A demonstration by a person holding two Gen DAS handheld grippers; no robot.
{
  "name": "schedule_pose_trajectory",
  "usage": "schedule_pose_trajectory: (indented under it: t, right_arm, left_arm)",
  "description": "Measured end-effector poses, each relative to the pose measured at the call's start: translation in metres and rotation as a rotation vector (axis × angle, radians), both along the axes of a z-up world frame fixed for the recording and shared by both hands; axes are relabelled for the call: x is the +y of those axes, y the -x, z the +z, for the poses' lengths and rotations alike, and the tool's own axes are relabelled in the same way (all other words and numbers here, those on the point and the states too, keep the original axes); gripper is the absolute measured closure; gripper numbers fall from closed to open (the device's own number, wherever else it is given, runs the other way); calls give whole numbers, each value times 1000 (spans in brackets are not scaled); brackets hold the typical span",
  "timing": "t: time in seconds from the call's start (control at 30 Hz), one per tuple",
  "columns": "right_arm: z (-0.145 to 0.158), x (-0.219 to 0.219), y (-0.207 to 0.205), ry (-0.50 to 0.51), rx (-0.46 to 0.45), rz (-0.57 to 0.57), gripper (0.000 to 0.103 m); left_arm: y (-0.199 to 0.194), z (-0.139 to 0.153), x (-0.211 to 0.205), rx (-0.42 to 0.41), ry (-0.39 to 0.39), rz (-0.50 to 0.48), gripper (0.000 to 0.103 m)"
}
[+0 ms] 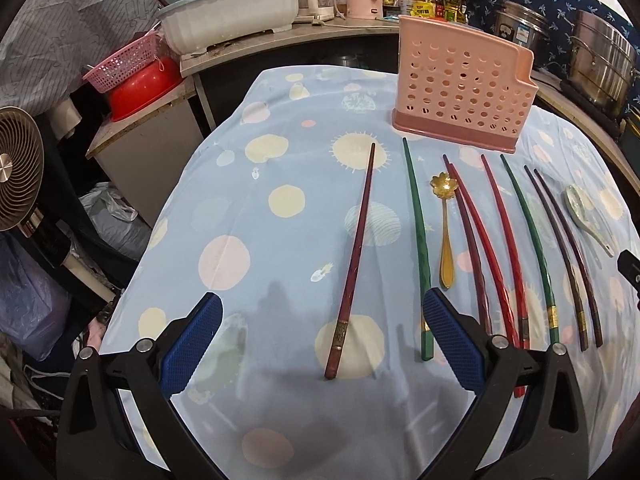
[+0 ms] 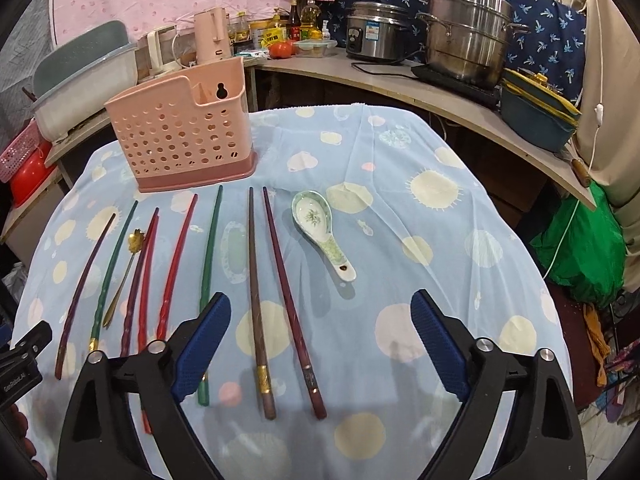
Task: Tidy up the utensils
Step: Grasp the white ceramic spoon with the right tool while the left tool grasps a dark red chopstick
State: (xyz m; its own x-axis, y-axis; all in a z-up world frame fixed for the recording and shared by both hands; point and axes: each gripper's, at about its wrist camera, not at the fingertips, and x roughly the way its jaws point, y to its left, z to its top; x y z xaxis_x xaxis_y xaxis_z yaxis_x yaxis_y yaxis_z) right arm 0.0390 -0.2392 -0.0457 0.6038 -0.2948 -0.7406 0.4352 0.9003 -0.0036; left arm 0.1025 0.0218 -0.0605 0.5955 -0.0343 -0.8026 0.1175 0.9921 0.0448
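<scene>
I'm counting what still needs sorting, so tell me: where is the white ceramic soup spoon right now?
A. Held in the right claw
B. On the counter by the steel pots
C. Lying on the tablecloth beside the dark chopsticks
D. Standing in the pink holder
C: the ceramic soup spoon lies flat on the tablecloth, just right of the two dark chopsticks, clear of the pink holder.

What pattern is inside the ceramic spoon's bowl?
A green leafy sprig on white, seen best in the right wrist view on the ceramic spoon.
</scene>
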Motion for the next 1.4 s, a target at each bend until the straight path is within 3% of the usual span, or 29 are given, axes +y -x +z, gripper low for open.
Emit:
schedule_pose_trajectory:
  t: [0.4,0.73,0.83,1.1,1.27,1.4]
  right_arm:
    - [-28,-37,-44,-70,27,32,45]
    - [-46,-44,-60,-131,53,59,88]
    - [-47,-45,-59,-142,45,59,90]
    - [-43,-44,-51,-176,29,60,90]
    - [-39,-41,-43,-193,20,60,90]
    - [-36,-37,-34,-196,14,58,90]
  left_arm:
    - [-24,-14,-6,27,-6,-12,9]
    - [-36,-30,-1,79,26,-31,22]
    - [-40,-35,1,111,57,-44,36]
    - [-35,-38,1,134,90,-76,50]
    - [-29,-37,5,139,104,-87,70]
    - [-20,-36,13,149,130,-94,70]
